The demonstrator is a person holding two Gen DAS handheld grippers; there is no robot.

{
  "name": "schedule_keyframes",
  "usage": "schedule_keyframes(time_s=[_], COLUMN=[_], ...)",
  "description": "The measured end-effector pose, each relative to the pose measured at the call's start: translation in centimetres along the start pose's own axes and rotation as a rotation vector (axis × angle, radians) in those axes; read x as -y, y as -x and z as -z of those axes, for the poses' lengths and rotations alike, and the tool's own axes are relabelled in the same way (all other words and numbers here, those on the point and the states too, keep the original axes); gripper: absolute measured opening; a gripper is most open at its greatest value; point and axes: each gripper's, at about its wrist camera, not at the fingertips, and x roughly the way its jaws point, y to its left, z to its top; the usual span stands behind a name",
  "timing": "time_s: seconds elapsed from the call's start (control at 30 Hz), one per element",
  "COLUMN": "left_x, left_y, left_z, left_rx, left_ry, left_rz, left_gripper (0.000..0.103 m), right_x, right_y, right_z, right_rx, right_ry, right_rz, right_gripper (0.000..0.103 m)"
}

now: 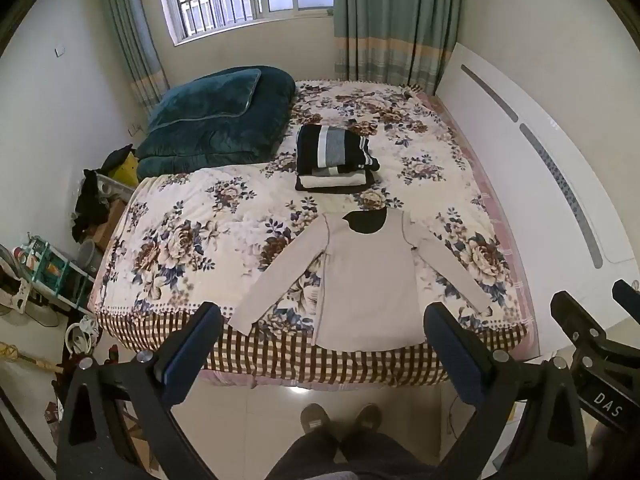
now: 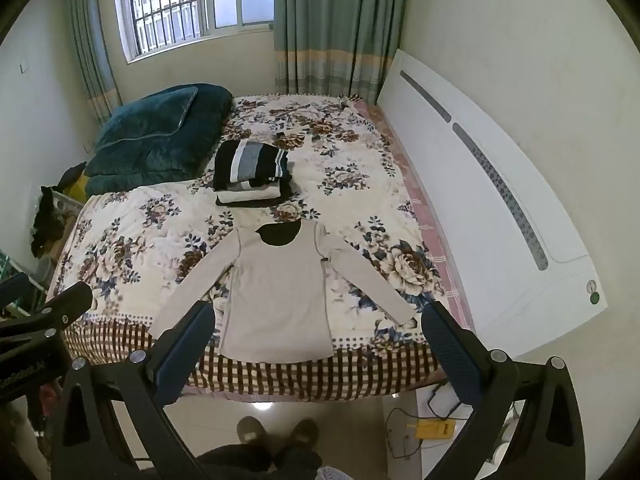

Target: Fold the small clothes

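Observation:
A beige long-sleeved shirt (image 1: pixel 366 280) lies flat on the floral bed cover (image 1: pixel 192 232), sleeves spread, hem at the near edge, neck pointing away. It also shows in the right wrist view (image 2: pixel 276 300). My left gripper (image 1: pixel 322 320) is open and empty, held high above the near bed edge. My right gripper (image 2: pixel 318 320) is open and empty at the same height; it shows at the right of the left wrist view (image 1: pixel 600 320). A stack of folded clothes (image 1: pixel 334 160), striped dark top uppermost, sits behind the shirt.
A folded teal quilt (image 1: pixel 212 120) lies at the bed's far left. A white headboard (image 1: pixel 532 168) runs along the right side. Clutter and shelves (image 1: pixel 48 268) stand on the floor left of the bed. A yellow device with cables (image 2: pixel 434 428) lies on the floor at right.

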Motion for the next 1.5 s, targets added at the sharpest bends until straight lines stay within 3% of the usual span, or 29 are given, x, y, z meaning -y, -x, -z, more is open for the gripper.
schedule_keyframes(time_s=[1.5], left_x=[0.1], left_y=[0.1], left_z=[0.3], left_rx=[0.008], left_ry=[0.019], left_rz=[0.028], left_gripper=[0.103], right_x=[-0.4], right_y=[0.2], right_z=[-1.3], right_rx=[0.004], right_ry=[0.024], right_rz=[0.005], right_gripper=[0.103])
